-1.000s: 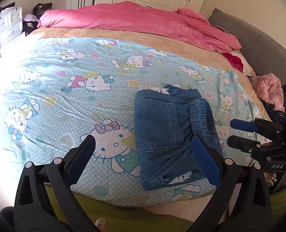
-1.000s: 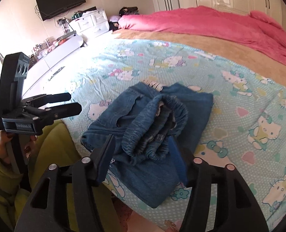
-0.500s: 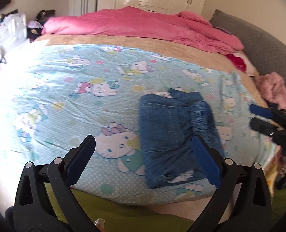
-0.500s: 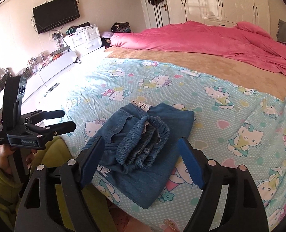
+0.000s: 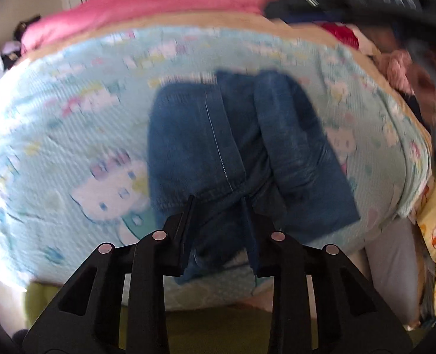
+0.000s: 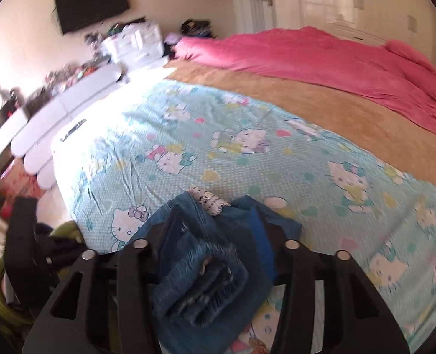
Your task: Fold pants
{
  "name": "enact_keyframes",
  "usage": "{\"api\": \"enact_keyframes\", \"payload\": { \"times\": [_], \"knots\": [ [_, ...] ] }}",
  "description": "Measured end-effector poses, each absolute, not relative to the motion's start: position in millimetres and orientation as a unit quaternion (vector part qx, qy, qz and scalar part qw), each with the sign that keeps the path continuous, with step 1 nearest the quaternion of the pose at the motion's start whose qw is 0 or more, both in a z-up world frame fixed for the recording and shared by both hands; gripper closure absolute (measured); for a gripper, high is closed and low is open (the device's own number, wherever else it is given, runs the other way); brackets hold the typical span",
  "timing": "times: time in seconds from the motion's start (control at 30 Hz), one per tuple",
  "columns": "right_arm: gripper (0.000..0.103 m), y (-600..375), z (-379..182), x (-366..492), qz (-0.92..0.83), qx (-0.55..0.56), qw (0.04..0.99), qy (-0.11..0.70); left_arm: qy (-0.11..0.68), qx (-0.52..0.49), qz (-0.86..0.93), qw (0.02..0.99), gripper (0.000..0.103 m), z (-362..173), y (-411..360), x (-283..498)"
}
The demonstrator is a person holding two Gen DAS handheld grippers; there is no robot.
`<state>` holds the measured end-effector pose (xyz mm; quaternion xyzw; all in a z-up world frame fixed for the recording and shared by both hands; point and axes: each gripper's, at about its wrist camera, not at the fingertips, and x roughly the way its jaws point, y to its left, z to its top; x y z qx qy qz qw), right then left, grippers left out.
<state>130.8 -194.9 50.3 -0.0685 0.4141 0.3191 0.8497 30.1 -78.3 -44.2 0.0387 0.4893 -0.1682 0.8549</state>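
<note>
The folded blue denim pants lie on the Hello Kitty sheet near the bed's front edge. My left gripper is shut on the near edge of the pants; this view is blurred by motion. My right gripper is closed around the gathered elastic waistband side of the pants, with denim bunched between its jaws. The right gripper's body shows at the top right of the left wrist view. The left gripper's body shows at the lower left of the right wrist view.
A pink duvet lies across the far side of the bed on a tan blanket. A white dresser and a wall TV stand to the left. Pink clothes lie at the bed's right.
Both grippers moved in onto the pants and closed on them, the left on the near edge, the right on the waistband side. Both were open and apart from the pants before.
</note>
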Motion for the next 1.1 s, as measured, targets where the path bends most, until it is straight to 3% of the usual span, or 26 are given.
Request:
{"api": "enact_keyframes", "payload": {
  "times": [0.23,0.27,0.33,0.5,0.67,0.8,0.9,1.1],
  "knots": [
    [0.061,-139.2,-12.0,162.4,0.356,-0.114,0.778,0.504,0.493,0.018,-0.191,0.849,0.082,-49.9,-73.3,19.2],
    [0.070,-134.4,-20.1,163.6,0.359,-0.120,0.771,0.513,0.492,0.019,-0.192,0.849,0.082,-50.7,-72.6,17.8],
    [0.100,-125.9,-27.8,163.4,0.368,-0.128,0.760,0.520,0.491,0.016,-0.192,0.849,0.082,-50.7,-71.8,17.5],
    [0.101,-125.1,-4.3,167.9,0.347,-0.128,0.801,0.471,0.488,0.006,-0.194,0.851,0.082,-48.6,-68.3,17.2],
    [0.100,-114.0,-41.5,174.4,0.303,-0.177,0.798,0.489,0.486,0.008,-0.196,0.852,0.081,-46.2,-68.1,14.7],
    [0.097,-123.4,-34.4,172.1,0.299,-0.144,0.812,0.479,0.489,0.004,-0.197,0.850,0.081,-46.3,-62.3,17.1],
    [0.088,-140.0,-16.2,166.0,0.293,-0.122,0.829,0.461,0.489,0.001,-0.199,0.849,0.080,-45.3,-60.8,17.1],
    [0.058,-177.3,18.9,148.8,0.282,-0.072,0.854,0.430,0.490,-0.005,-0.201,0.848,0.079,-43.4,-58.4,15.4]
  ]
}}
